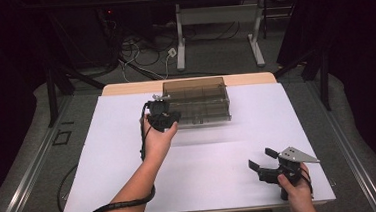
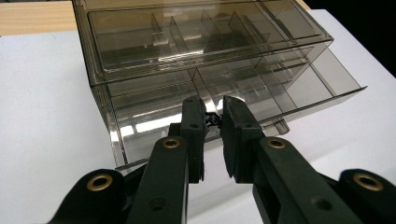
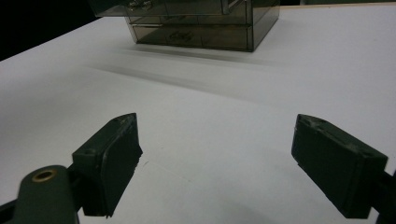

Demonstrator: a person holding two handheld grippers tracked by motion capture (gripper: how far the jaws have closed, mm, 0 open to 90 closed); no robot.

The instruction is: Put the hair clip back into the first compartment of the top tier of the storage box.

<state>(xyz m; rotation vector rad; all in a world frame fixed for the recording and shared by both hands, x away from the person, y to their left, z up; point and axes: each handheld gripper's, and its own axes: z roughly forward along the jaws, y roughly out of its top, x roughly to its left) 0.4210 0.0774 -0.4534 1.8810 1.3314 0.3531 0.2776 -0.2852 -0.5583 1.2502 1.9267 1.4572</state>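
A smoky see-through drawer box (image 1: 199, 99) (image 2: 187, 42) (image 3: 201, 23) with divided compartments stands at the far middle of the white table top (image 1: 126, 185). Its lower drawer (image 2: 303, 79) is slid partly out towards me. My left gripper (image 1: 173, 117) (image 2: 213, 114) is at the front of that drawer near the box's left end. Its jaws are nearly together, with a small black object (image 2: 213, 120) pinched between the tips. My right gripper (image 1: 261, 158) (image 3: 217, 158) hovers low over the near right of the table, jaws wide apart with nothing between them.
A strip of bare wood (image 1: 124, 88) shows behind the white top. Beyond it, on the floor, are loose cables (image 1: 142, 51) and the white legs of another desk (image 1: 180, 36). Dark curtains close in both sides. Bare white surface lies between the two grippers.
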